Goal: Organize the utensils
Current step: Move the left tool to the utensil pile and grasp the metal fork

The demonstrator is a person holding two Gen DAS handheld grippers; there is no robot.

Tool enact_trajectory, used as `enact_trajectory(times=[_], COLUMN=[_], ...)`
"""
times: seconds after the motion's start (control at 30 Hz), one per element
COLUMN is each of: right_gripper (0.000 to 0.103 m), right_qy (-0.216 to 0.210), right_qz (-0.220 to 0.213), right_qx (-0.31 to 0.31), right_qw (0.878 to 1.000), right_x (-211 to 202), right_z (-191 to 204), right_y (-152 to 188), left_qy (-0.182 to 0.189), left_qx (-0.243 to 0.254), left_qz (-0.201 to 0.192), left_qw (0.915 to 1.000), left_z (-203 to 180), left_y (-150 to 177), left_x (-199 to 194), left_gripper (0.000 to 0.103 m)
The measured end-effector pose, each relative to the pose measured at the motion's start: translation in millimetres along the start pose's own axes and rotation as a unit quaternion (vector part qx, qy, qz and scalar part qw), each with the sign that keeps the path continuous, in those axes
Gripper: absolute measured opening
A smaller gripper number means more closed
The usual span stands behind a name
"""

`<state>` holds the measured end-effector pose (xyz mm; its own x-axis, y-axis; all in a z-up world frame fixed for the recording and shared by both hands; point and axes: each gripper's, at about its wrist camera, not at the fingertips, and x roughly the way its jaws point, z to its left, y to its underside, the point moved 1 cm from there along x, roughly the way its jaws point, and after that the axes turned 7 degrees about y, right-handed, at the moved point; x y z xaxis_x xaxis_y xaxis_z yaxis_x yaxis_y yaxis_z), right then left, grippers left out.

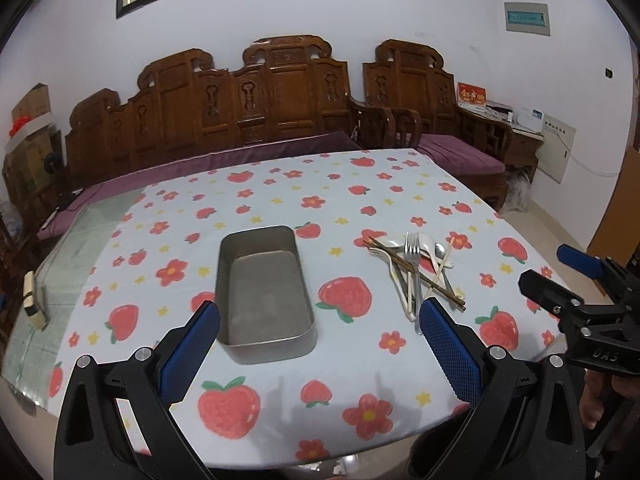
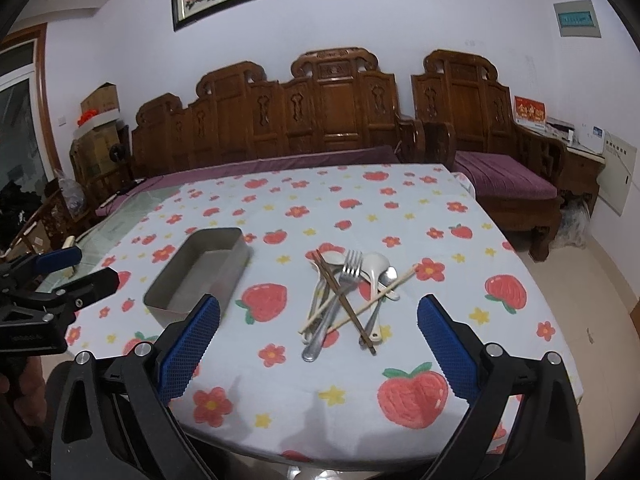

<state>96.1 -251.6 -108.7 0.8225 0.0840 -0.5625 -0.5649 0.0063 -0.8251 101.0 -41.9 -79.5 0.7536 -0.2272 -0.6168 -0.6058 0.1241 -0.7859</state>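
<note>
An empty grey metal tin (image 1: 264, 294) (image 2: 200, 274) sits on the strawberry-print tablecloth (image 1: 280, 200). To its right lies a crossed heap of utensils (image 1: 416, 272) (image 2: 350, 300): a steel fork (image 2: 336, 308), white spoons, a metal spoon and dark and pale chopsticks. My left gripper (image 1: 320, 328) hangs open above the table's near edge, its jaws wide either side of the tin's near end. My right gripper (image 2: 319, 328) is open too, hovering just short of the heap, with nothing between its fingers. Each gripper shows at the edge of the other's view.
A carved wooden bench (image 1: 248, 96) with purple cushions runs behind the table, with a matching armchair (image 2: 492, 148) at the right. Bare glass tabletop (image 1: 80, 240) shows left of the cloth, with a small block (image 1: 34, 300) on it. Cardboard boxes (image 2: 100, 100) stand at far left.
</note>
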Motion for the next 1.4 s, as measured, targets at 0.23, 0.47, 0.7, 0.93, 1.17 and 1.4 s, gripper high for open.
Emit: enact_trajectory(times=[0.23, 0.47, 0.7, 0.93, 1.17, 1.4], right_gripper=[0.087, 0.065, 0.048, 0.048, 0.046, 0.046], right_qy=[-0.004, -0.003, -0.017, -0.013, -0.009, -0.006], right_qz=[0.013, 0.028, 0.061, 0.092, 0.113, 0.114], right_qx=[0.006, 0.001, -0.016, -0.019, -0.006, 0.020], right_qw=[1.000, 1.000, 0.998, 0.995, 0.994, 0.993], right_x=[28, 61, 106, 144, 167, 173], right_z=[-20, -41, -45, -50, -64, -82], right_y=[-2, -16, -19, 3, 28, 38], left_qy=[0.019, 0.042, 0.055, 0.085, 0.111, 0.138], left_qx=[0.009, 0.026, 0.036, 0.046, 0.054, 0.055], left_qz=[0.007, 0.020, 0.036, 0.076, 0.104, 0.127], left_qw=[0.9998, 0.9986, 0.9972, 0.9924, 0.9869, 0.9808], left_z=[-5, -15, -19, -31, -54, -76], left_y=[-9, -12, -8, 0, 4, 0], left_x=[28, 57, 82, 118, 154, 196], left_gripper=[0.097, 0.097, 0.097, 0.082, 0.060, 0.039])
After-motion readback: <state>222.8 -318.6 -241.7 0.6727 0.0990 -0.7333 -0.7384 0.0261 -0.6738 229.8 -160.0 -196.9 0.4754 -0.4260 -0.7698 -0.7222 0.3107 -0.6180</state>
